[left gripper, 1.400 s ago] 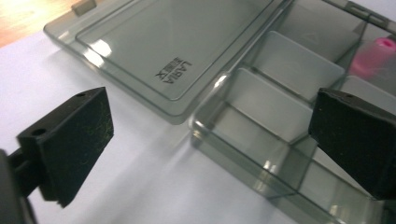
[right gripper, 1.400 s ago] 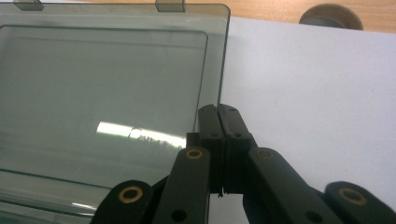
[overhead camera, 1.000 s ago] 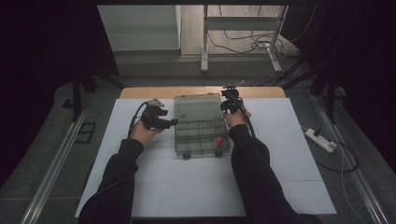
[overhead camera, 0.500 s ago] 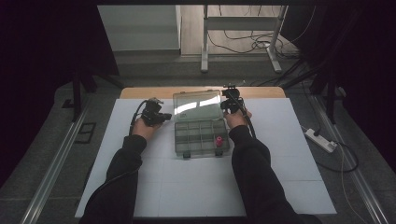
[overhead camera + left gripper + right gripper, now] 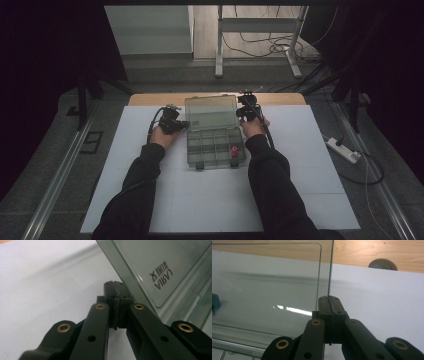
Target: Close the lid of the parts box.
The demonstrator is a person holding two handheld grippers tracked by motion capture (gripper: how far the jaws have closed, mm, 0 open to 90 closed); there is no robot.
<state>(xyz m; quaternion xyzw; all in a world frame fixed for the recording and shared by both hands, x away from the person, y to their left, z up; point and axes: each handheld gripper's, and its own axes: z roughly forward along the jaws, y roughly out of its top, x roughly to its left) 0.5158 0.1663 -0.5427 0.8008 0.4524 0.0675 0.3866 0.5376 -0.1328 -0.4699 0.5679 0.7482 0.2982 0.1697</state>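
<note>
So there's a clear plastic organizer box [image 5: 214, 131] sitting on the white table cover [image 5: 150, 200], with its see-through lid [image 5: 210, 111] swung up and leaning back toward the far wooden edge of the table [image 5: 150, 99]. The left gripper [image 5: 179, 124] is at the lid's left edge, and in the left gripper view its jaws are pressed together right against that edge [image 5: 116, 293]; they look closed, though I honestly can't say whether a sliver of plastic is pinched between them. The right gripper [image 5: 245, 111] is more obvious: in the right gripper view the thin side wall of the lid [image 5: 329, 272] runs straight down into the seam between its closed jaws [image 5: 328, 305], so it's clamped on the lid's right edge. My guess on handling: this lid is light, thin and a bit flexy, smooth enough to slip out of a pinch, and it only wants to turn about its hinge, so forcing it sideways could twist or crack it. The side edges near the free end look like the sensible place to hold, pretty much where both claws already are. The base with its dividers lies flat between the two forearms, and there's a small red thing [image 5: 233, 150] in a compartment on the near right side, well clear of either claw. The box is light, so it may skid on the cover if pushed.
</note>
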